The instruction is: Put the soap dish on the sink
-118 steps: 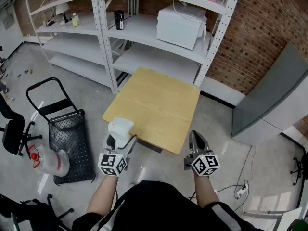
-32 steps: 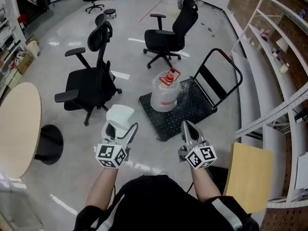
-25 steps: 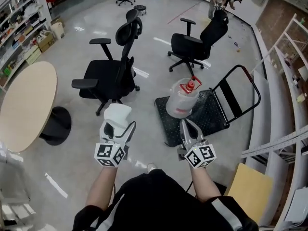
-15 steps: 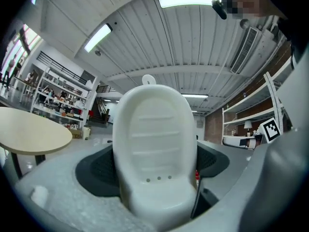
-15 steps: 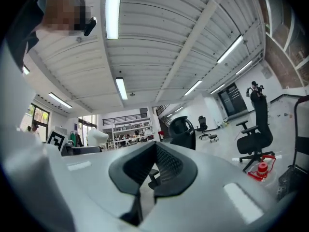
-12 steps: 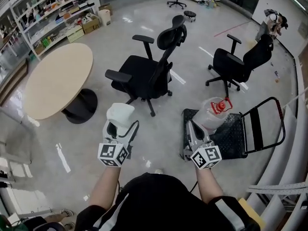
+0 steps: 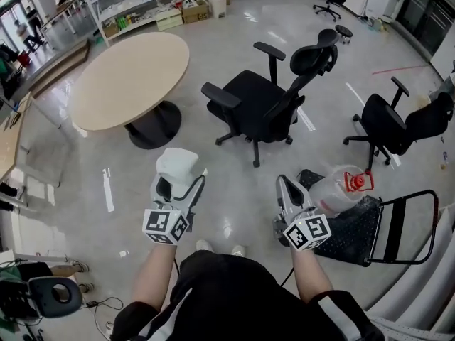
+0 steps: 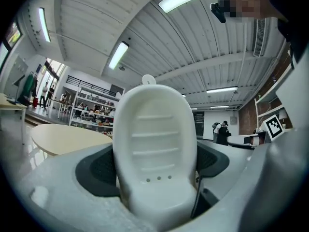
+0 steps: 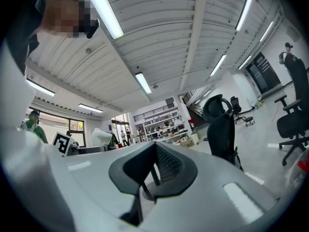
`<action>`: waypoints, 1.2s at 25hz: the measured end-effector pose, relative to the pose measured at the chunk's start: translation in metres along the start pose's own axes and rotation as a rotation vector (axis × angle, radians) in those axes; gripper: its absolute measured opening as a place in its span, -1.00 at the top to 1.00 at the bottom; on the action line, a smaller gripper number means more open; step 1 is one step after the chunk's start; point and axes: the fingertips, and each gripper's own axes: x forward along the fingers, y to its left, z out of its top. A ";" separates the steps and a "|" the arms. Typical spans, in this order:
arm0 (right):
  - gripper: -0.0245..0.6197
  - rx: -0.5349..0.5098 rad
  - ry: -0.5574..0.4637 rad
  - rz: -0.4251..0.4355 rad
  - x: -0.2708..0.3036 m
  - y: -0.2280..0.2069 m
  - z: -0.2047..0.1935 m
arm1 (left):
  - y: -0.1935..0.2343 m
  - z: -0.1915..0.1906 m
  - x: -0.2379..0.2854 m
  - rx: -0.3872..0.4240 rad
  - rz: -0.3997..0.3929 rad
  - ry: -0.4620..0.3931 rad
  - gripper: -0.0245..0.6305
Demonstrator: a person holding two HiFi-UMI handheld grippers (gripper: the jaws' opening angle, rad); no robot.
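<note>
White soap dish, head view: held off the floor in the left claw, in front of the person. Right claw level with it, well apart. Round table and black office chair beyond; water jug on a cart.

Left gripper view: dish upright, ribbed face to the camera, claw clamped on its lower end.

Right gripper view: claw closed together, nothing in it.
</note>
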 end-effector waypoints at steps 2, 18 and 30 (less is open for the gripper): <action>0.91 -0.001 0.015 0.040 0.015 0.007 -0.006 | 0.015 0.001 -0.013 -0.004 0.049 -0.010 -0.47; 0.91 -0.053 0.042 0.170 0.164 0.084 -0.020 | 0.164 0.021 -0.012 -0.023 0.173 -0.075 -0.47; 0.91 -0.031 0.082 0.298 0.273 0.178 -0.058 | 0.277 0.034 -0.052 -0.032 0.277 -0.102 -0.47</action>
